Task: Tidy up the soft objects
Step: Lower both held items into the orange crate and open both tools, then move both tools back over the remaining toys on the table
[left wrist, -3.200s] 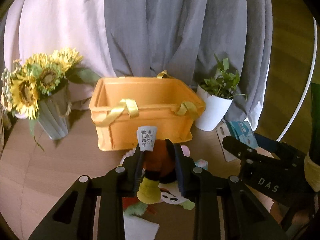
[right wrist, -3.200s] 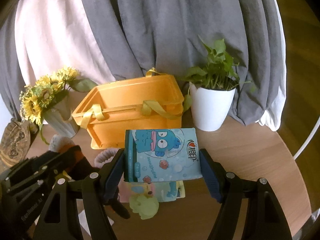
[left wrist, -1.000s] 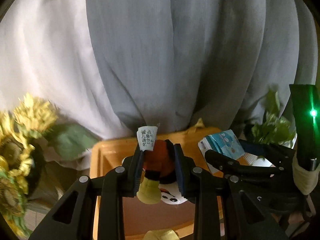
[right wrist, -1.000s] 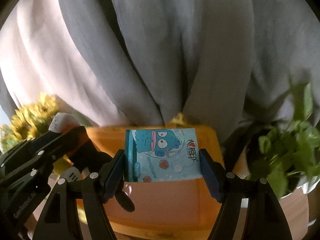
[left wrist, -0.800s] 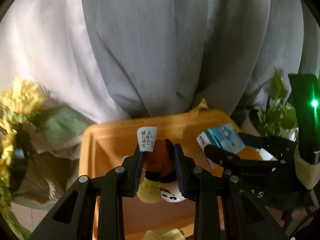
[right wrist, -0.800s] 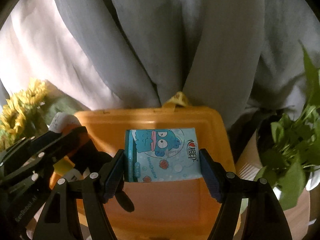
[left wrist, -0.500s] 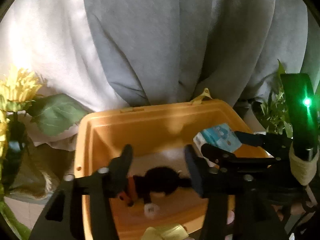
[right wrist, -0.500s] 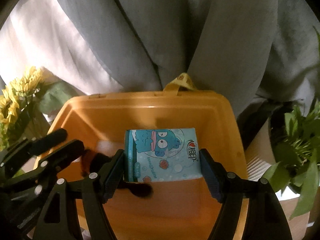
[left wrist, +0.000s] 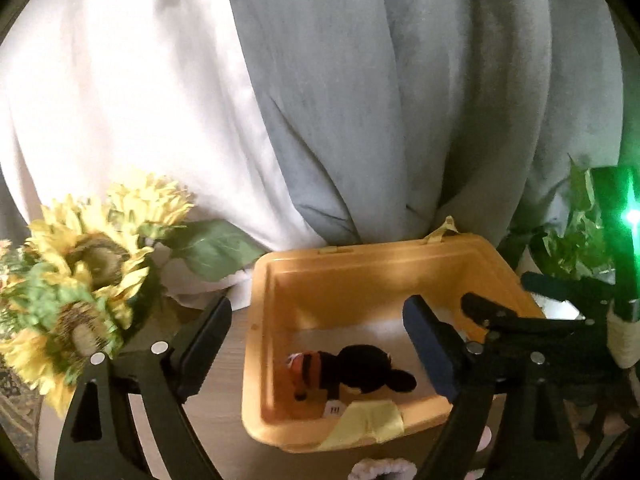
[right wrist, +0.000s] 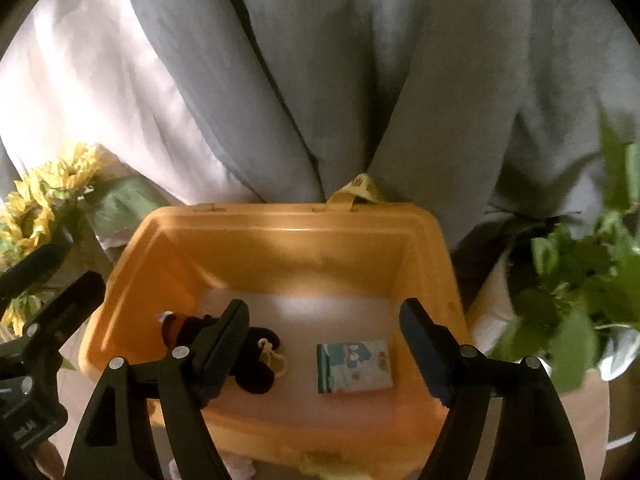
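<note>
The black plush toy lies on the floor of the orange box, on the left side. The blue tissue pack lies flat on the box floor too, to the right of the toy and not touching it. The left claw has just been opening and now stands wide, with nothing between its fingers. The right claw has just opened too and hangs spread above the pack. Sunflowers stand left of the box, a green plant right. Grey curtains hang behind.
</note>
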`<action>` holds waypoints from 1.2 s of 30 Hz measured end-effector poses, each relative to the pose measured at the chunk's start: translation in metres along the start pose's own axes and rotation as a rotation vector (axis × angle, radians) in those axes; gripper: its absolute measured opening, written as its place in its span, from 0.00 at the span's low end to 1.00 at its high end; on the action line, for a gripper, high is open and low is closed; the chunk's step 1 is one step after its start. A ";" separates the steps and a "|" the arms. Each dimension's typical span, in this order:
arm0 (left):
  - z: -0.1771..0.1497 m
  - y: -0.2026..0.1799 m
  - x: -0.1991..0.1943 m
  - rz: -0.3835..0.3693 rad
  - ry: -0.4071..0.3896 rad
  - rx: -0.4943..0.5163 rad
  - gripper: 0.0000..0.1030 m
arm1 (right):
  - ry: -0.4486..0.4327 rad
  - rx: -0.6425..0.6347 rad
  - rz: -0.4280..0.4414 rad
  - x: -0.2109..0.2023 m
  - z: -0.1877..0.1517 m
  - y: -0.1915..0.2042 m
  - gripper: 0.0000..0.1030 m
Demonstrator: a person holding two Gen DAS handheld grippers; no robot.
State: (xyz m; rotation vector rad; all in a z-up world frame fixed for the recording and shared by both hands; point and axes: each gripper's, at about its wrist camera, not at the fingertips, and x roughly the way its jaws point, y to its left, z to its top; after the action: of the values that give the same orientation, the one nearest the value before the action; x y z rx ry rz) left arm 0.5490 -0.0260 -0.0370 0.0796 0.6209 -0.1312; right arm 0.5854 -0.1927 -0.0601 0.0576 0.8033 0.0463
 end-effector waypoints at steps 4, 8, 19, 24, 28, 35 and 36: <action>-0.010 0.002 -0.013 -0.003 0.025 -0.015 0.86 | -0.042 0.000 -0.021 -0.027 -0.008 0.001 0.76; -0.021 0.000 -0.031 -0.003 0.031 -0.003 0.86 | -0.066 -0.002 -0.035 -0.052 -0.021 0.002 0.76; -0.056 0.001 -0.074 0.000 0.061 -0.002 0.92 | -0.101 -0.006 -0.032 -0.101 -0.059 0.010 0.76; -0.074 0.003 -0.092 0.002 0.081 -0.003 0.92 | -0.093 -0.008 -0.016 -0.114 -0.081 0.017 0.76; -0.089 0.003 -0.108 0.035 0.082 0.008 0.92 | -0.074 -0.014 -0.003 -0.121 -0.100 0.022 0.76; -0.112 0.003 -0.134 0.066 0.100 -0.004 0.92 | -0.032 -0.016 0.031 -0.132 -0.131 0.030 0.76; -0.116 0.003 -0.137 0.069 0.104 -0.008 0.92 | -0.029 -0.018 0.033 -0.134 -0.135 0.030 0.76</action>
State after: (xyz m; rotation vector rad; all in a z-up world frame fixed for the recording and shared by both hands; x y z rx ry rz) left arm 0.3721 0.0040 -0.0510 0.1010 0.7219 -0.0579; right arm 0.3950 -0.1663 -0.0552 0.0542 0.7732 0.0840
